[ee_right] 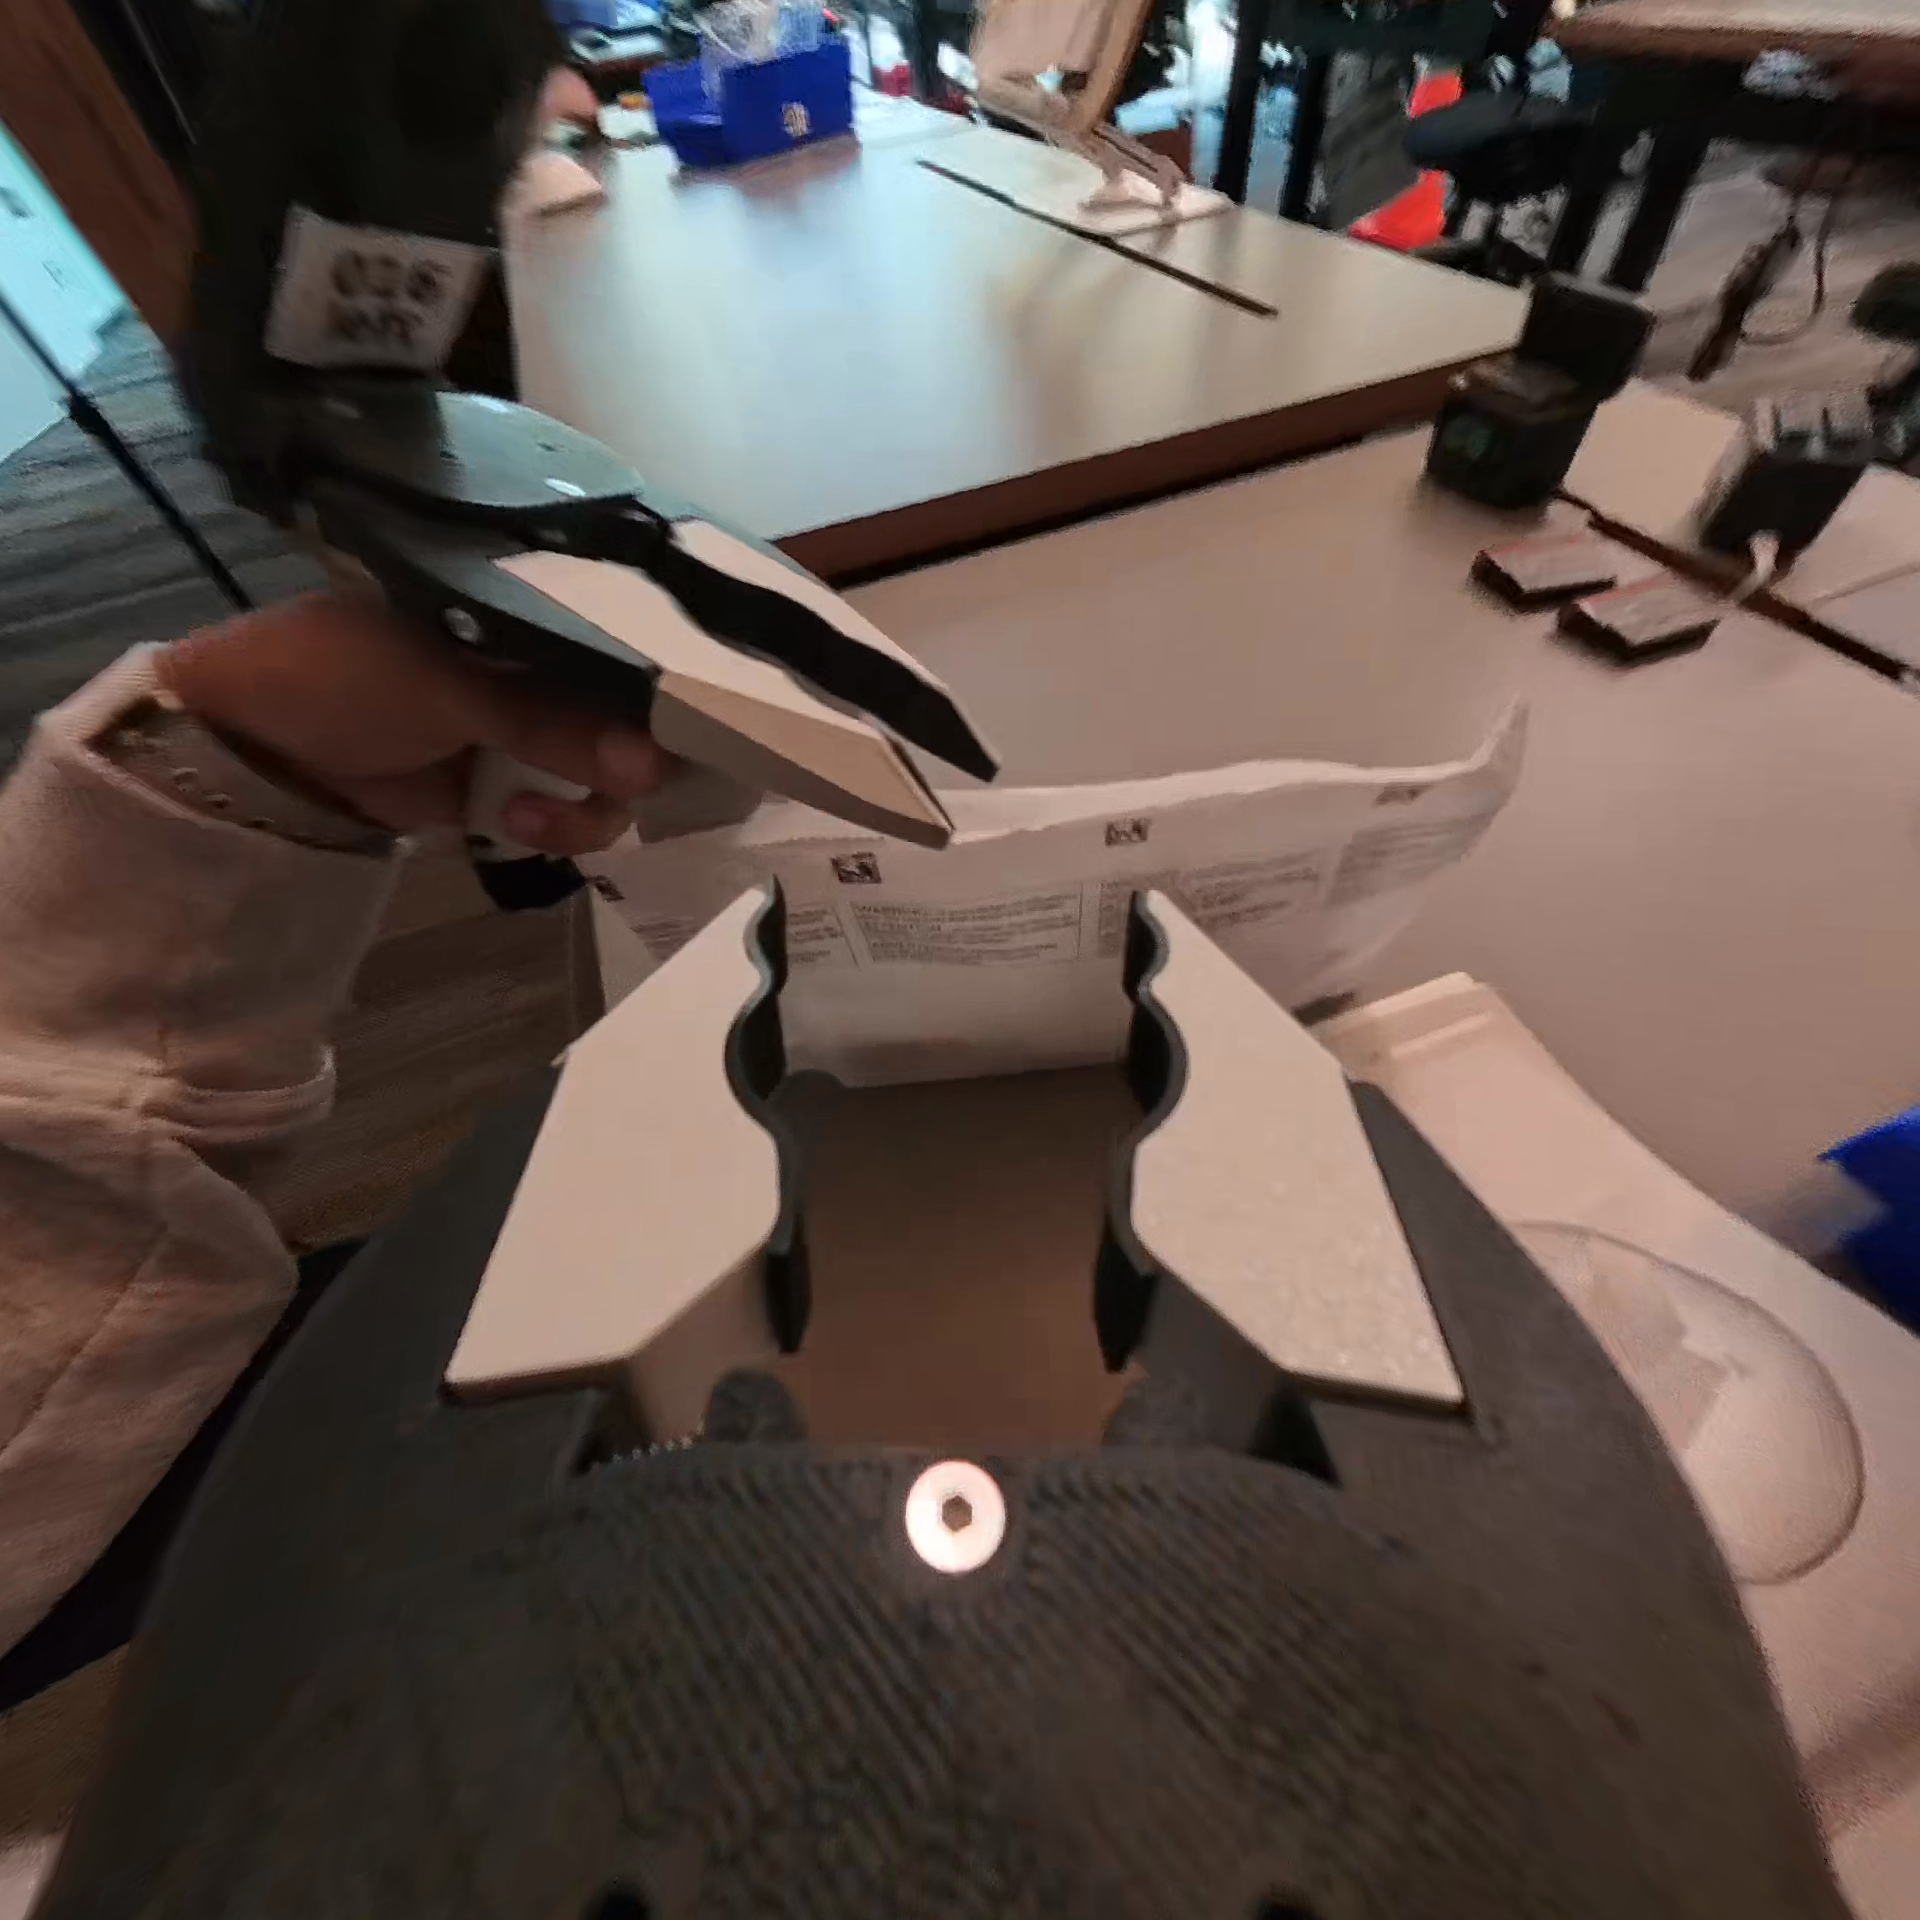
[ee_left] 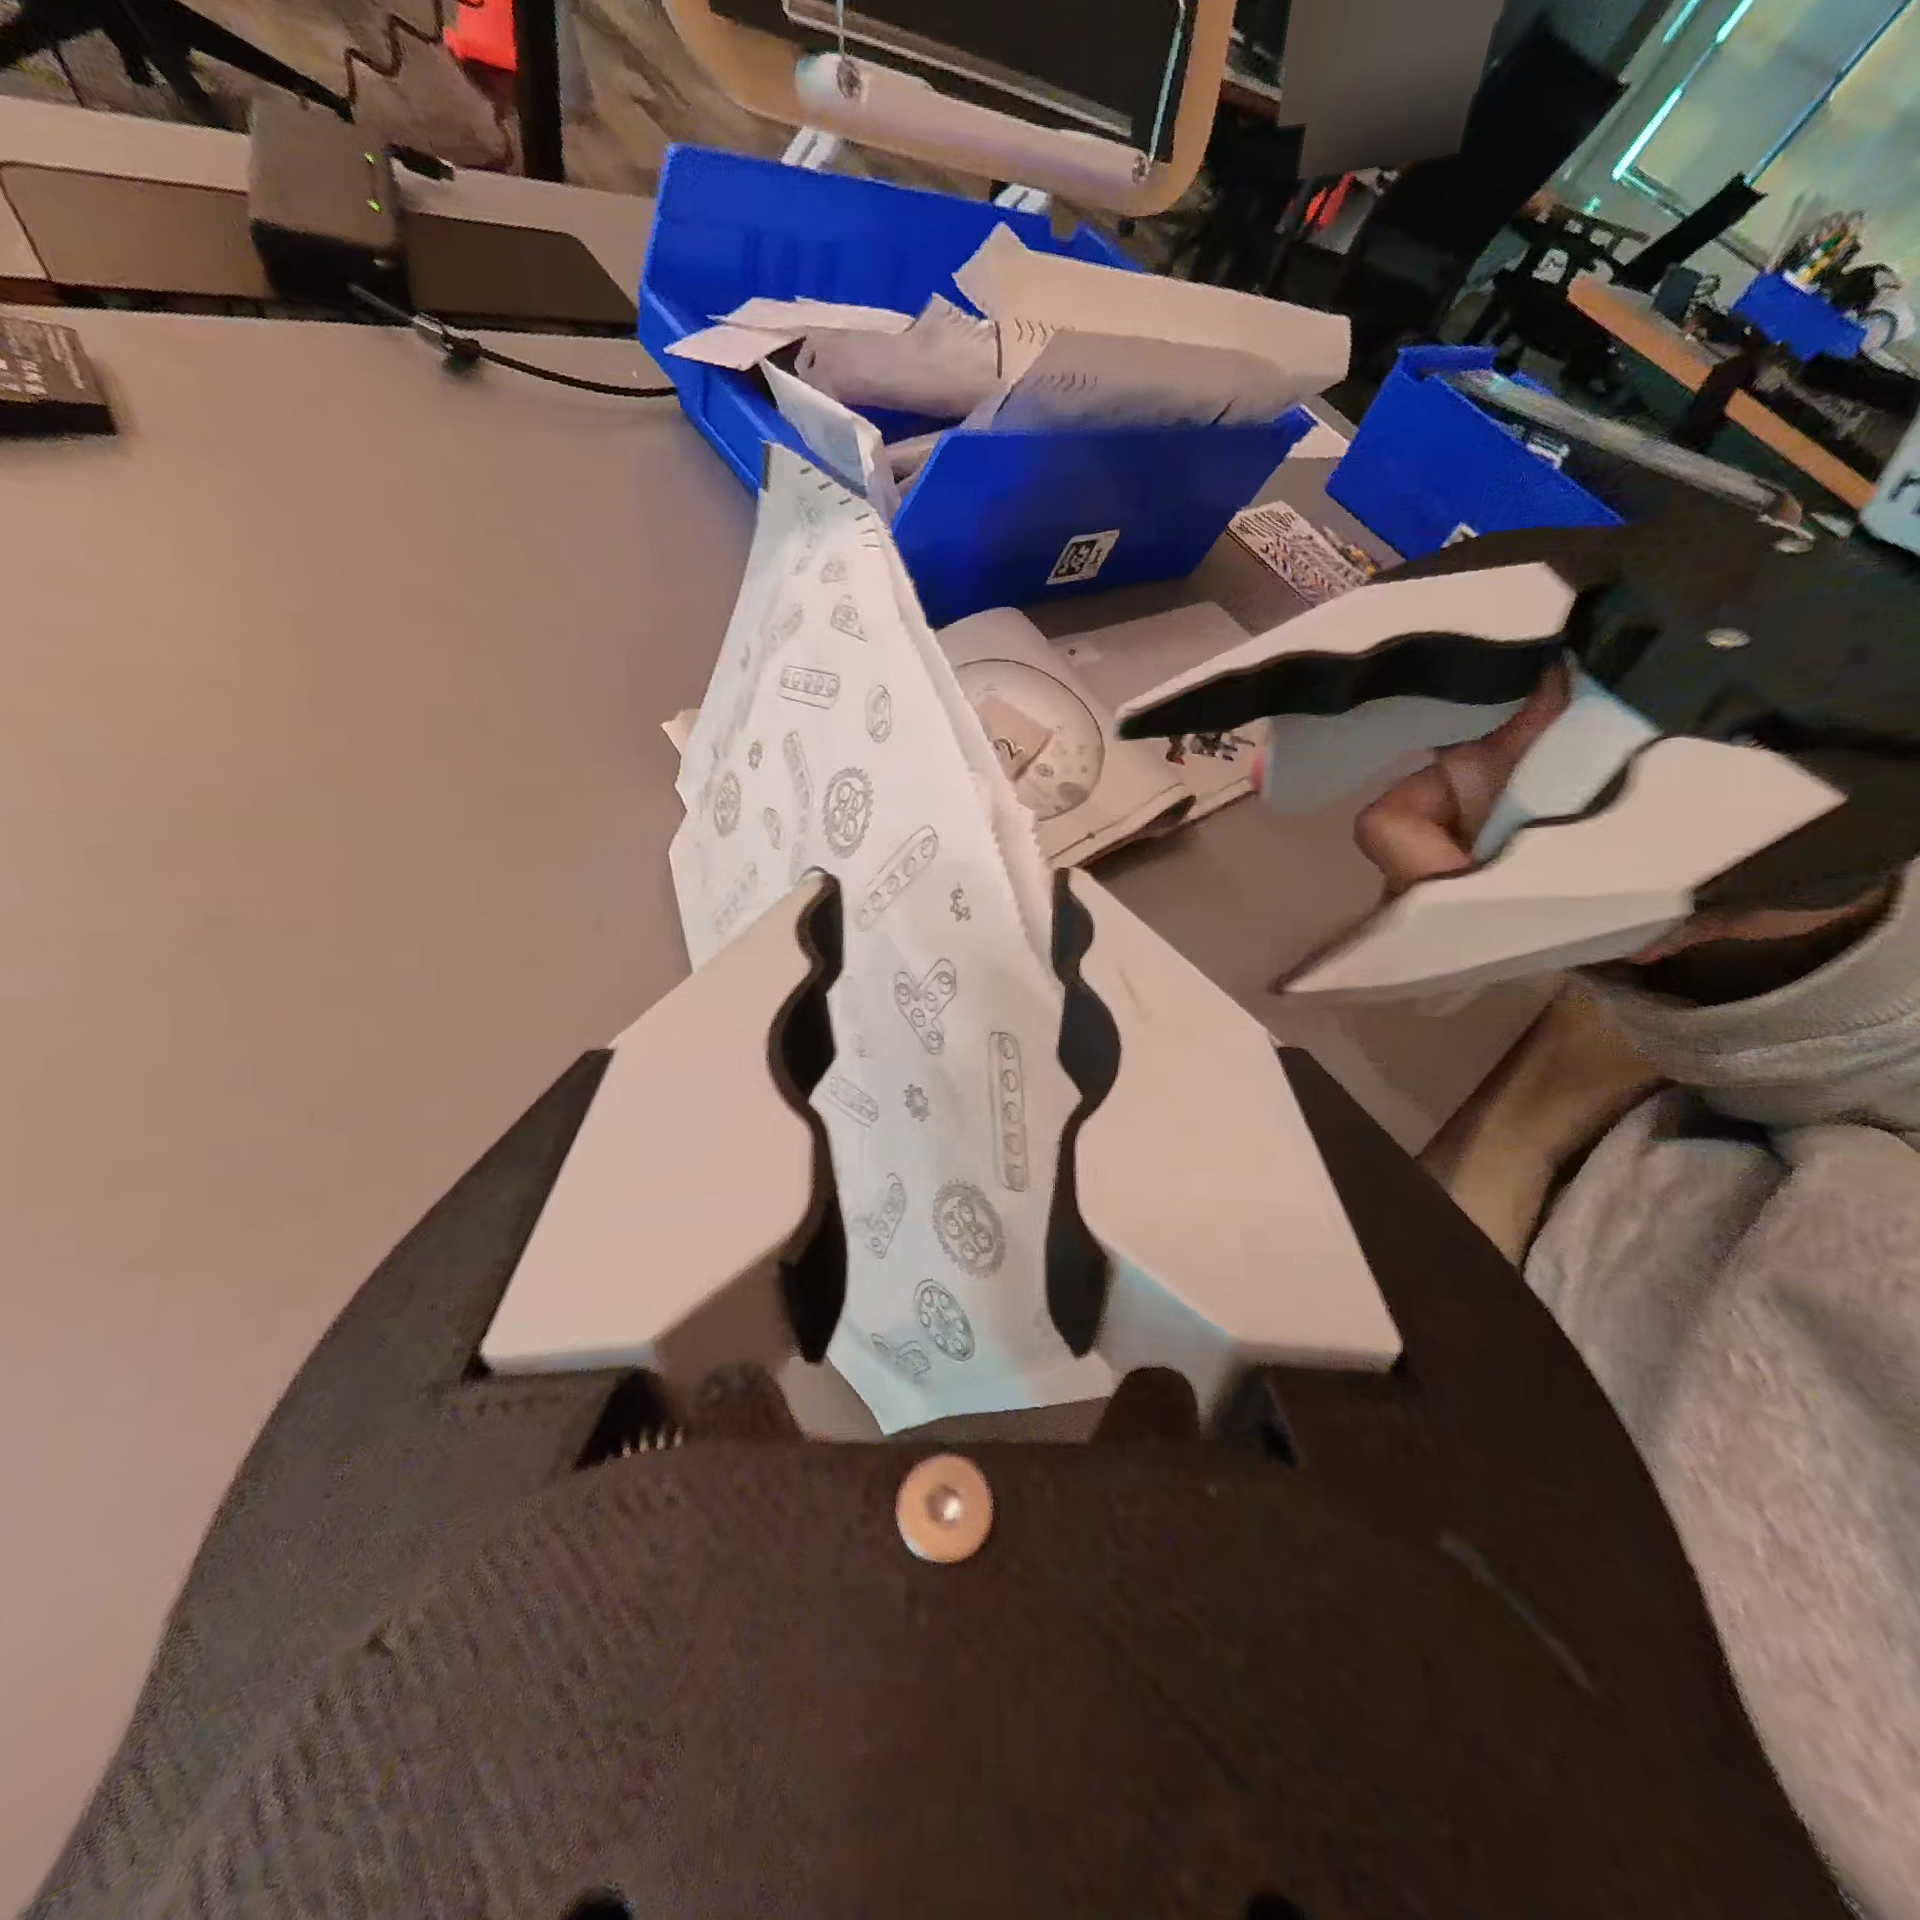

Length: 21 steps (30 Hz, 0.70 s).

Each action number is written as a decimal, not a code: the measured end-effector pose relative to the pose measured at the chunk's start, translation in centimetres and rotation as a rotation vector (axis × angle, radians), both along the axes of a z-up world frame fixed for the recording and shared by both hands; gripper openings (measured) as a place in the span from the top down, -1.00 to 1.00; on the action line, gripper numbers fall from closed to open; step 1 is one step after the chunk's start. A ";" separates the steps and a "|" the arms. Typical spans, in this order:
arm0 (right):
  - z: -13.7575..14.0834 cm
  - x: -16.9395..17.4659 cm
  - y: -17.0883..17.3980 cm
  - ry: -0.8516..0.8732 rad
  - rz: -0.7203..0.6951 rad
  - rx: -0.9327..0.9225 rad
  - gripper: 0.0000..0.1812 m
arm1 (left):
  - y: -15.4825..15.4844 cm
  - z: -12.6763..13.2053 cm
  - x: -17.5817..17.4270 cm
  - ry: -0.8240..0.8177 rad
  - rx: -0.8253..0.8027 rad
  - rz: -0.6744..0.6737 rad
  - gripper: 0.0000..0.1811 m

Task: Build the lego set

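Observation:
A white paper bag [ee_left: 935,1039] printed with drawings of parts is pinched between the fingers of my left gripper [ee_left: 945,883], reaching deep into the jaws and stretching out toward the blue bin. In the right wrist view the bag [ee_right: 1247,873] hangs above the table, showing its printed back side, with the left gripper [ee_right: 966,805] at its top edge. My right gripper [ee_right: 956,899] is open and empty, just in front of the bag. It also shows at the right of the left wrist view [ee_left: 1205,857], held by a hand.
A blue bin [ee_left: 1091,509] holds several torn paper bags, and a second blue bin [ee_left: 1455,468] stands to its right. An instruction booklet [ee_left: 1049,727] lies on the grey table under the bag. A clear plastic dome [ee_right: 1683,1403] lies at the right. Black devices [ee_left: 322,197] sit at the back left.

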State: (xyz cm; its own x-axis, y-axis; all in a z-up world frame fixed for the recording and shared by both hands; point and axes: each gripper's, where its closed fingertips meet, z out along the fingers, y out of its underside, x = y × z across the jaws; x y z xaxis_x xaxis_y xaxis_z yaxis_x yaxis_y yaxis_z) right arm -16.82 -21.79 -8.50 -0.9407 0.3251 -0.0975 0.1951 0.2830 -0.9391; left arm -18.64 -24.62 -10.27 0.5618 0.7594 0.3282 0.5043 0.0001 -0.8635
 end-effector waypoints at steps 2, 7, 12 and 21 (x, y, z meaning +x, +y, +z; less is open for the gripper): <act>-1.0 -0.8 0.2 -0.058 -0.071 0.001 0.30 | 0.5 0.1 0.4 -0.014 0.007 -0.032 0.75; -1.9 -0.8 1.0 -0.301 -0.106 -0.127 0.27 | 1.3 0.1 1.1 -0.031 0.007 -0.084 0.94; -1.6 -1.6 1.6 -0.513 -0.107 -0.254 0.18 | 2.9 -0.2 2.2 -0.071 0.043 -0.189 0.93; -3.6 -1.2 1.7 -0.653 -0.057 -0.257 0.21 | 3.4 -0.4 2.2 -0.091 0.093 -0.221 0.90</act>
